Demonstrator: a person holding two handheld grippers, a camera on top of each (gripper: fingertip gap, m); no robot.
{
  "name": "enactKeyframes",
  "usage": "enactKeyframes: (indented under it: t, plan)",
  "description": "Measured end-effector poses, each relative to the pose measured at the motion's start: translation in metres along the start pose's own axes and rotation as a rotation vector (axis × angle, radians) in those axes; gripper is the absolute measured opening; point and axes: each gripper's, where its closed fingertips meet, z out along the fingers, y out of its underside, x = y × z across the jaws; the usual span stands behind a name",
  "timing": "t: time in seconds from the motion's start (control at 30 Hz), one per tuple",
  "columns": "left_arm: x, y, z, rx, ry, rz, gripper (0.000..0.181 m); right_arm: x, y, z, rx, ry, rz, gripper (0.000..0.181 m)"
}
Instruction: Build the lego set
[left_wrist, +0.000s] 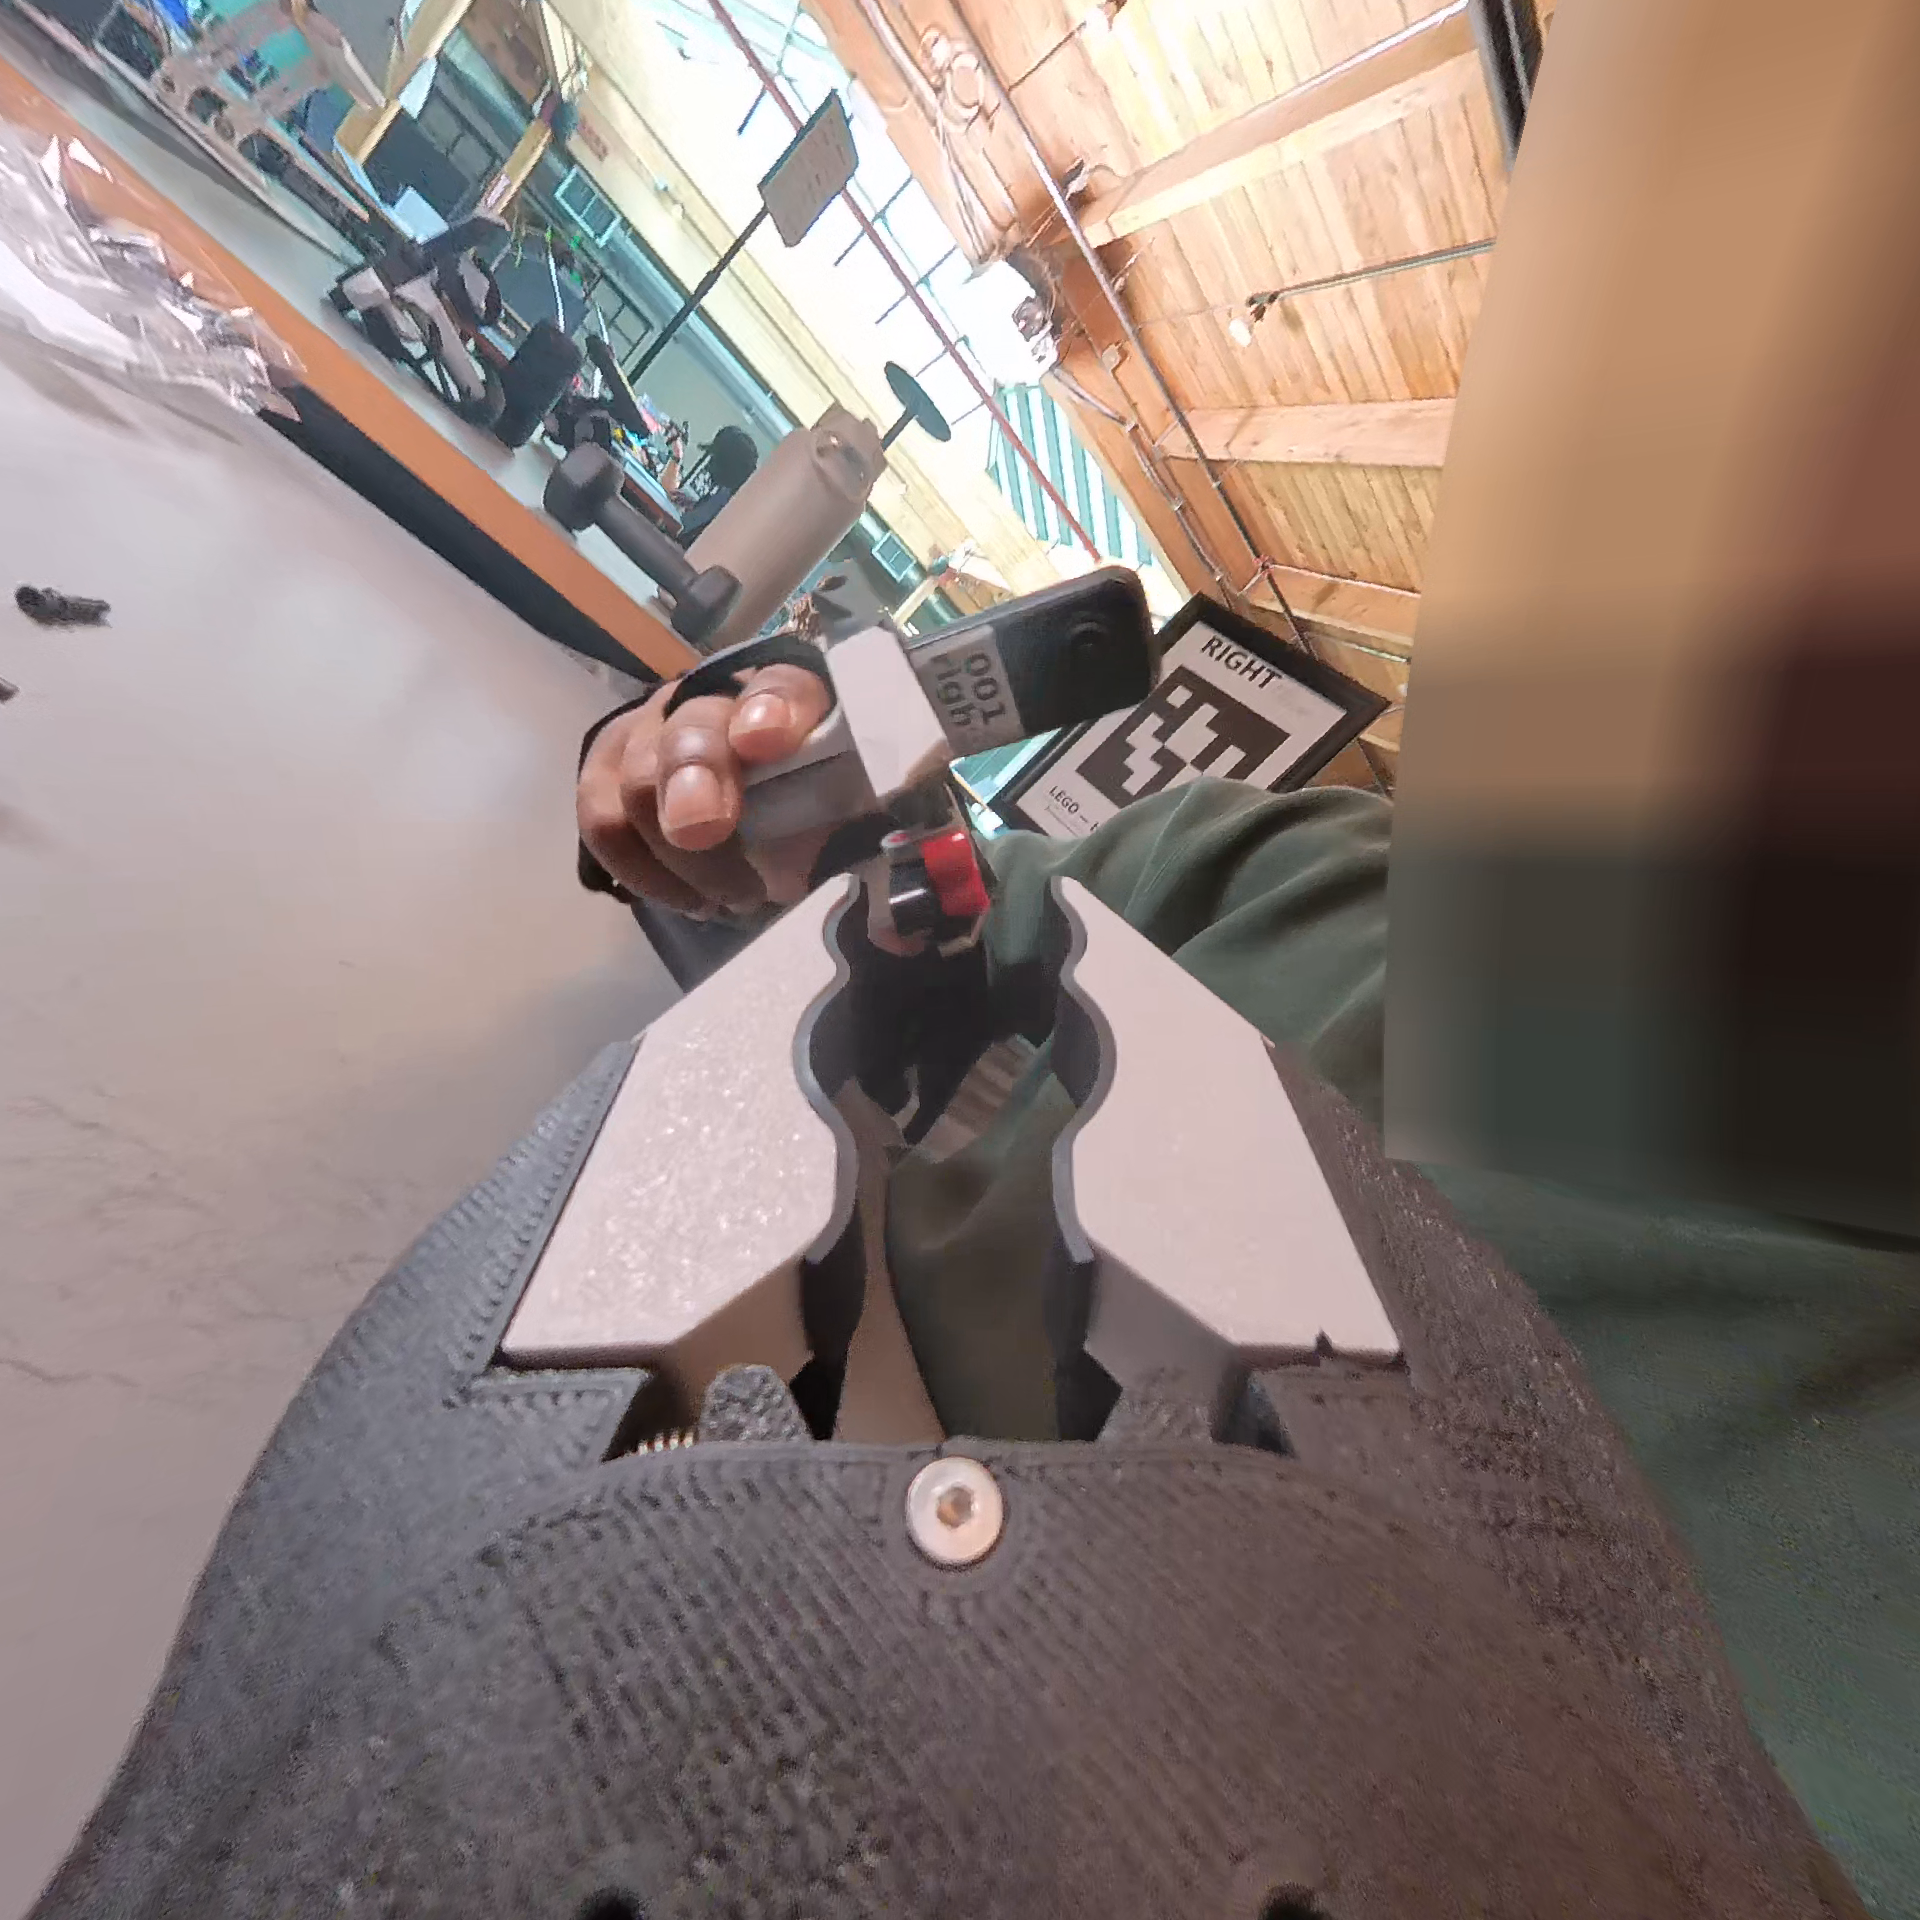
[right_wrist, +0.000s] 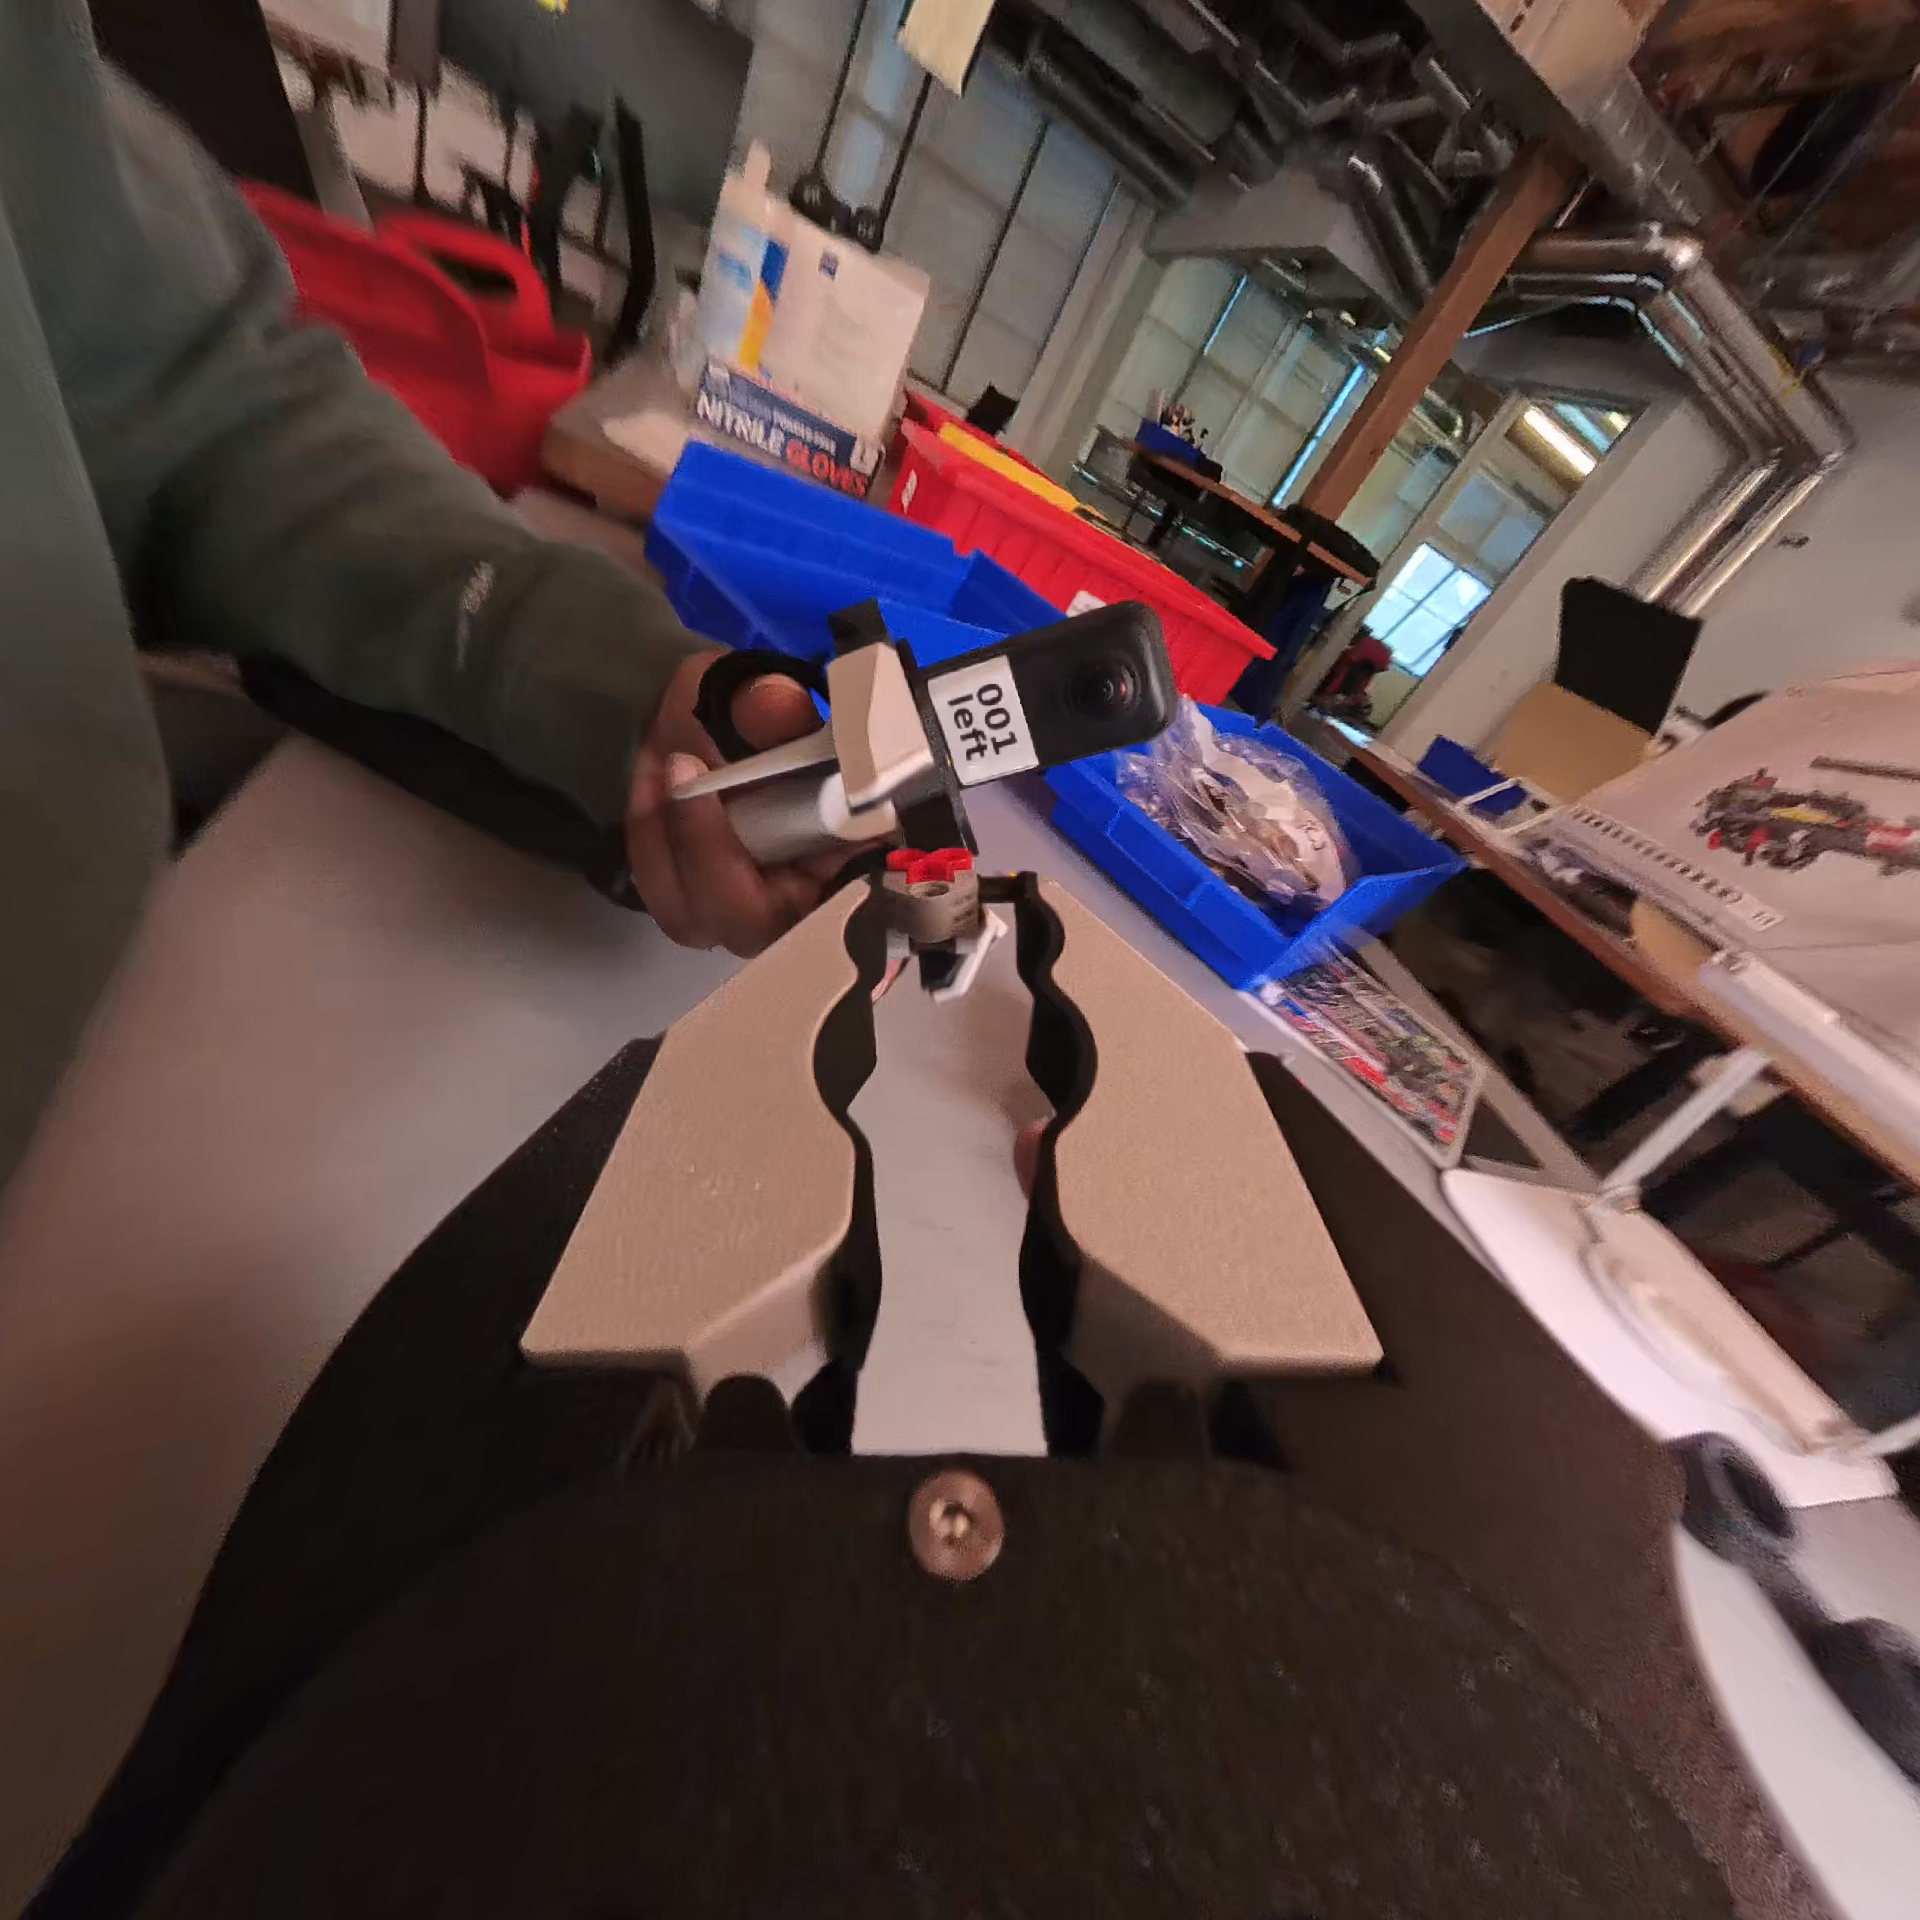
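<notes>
A small lego assembly (right_wrist: 935, 909) with a red top, a tan-grey block, black parts and a white piece is held in the air between the two grippers, which face each other. My right gripper (right_wrist: 943, 902) is closed on it at its fingertips. In the left wrist view the assembly (left_wrist: 932, 891) shows red and black between the tips of my left gripper (left_wrist: 956, 896), with dark parts filling the gap behind it. A hand holds the right gripper (left_wrist: 873, 717), and another hand holds the left gripper (right_wrist: 894, 748). The exact contact points are hidden.
A grey table (left_wrist: 260, 831) lies below with small dark loose pieces (left_wrist: 60, 606). Blue bins (right_wrist: 1247, 883) and a red bin (right_wrist: 1070, 540) stand behind, one with bagged parts (right_wrist: 1236, 810). An instruction booklet (right_wrist: 1382, 1049) lies to the right. A green sleeve (right_wrist: 343, 540) is on the left. Both grippers' tips are close together, under 4 cm apart.
</notes>
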Motion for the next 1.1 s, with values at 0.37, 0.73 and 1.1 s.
enactKeyframes:
  t: [0.37, 0.73, 1.1]
  plan:
    - [-0.009, -0.003, -0.001, 0.034, -0.034, -0.045, 0.014, -0.004, 0.007, 0.000, 0.027, -0.050, 0.091, 0.022]
    - [-0.031, -0.011, -0.015, -0.019, -0.325, 0.350, 0.013, 0.007, 0.032, -0.007, -0.086, -0.113, 0.326, 0.028]
    - [-0.037, 0.015, 0.000, -0.262, -0.515, 0.977, 0.013, -0.015, 0.045, -0.019, -0.153, -0.281, 0.331, 0.011]
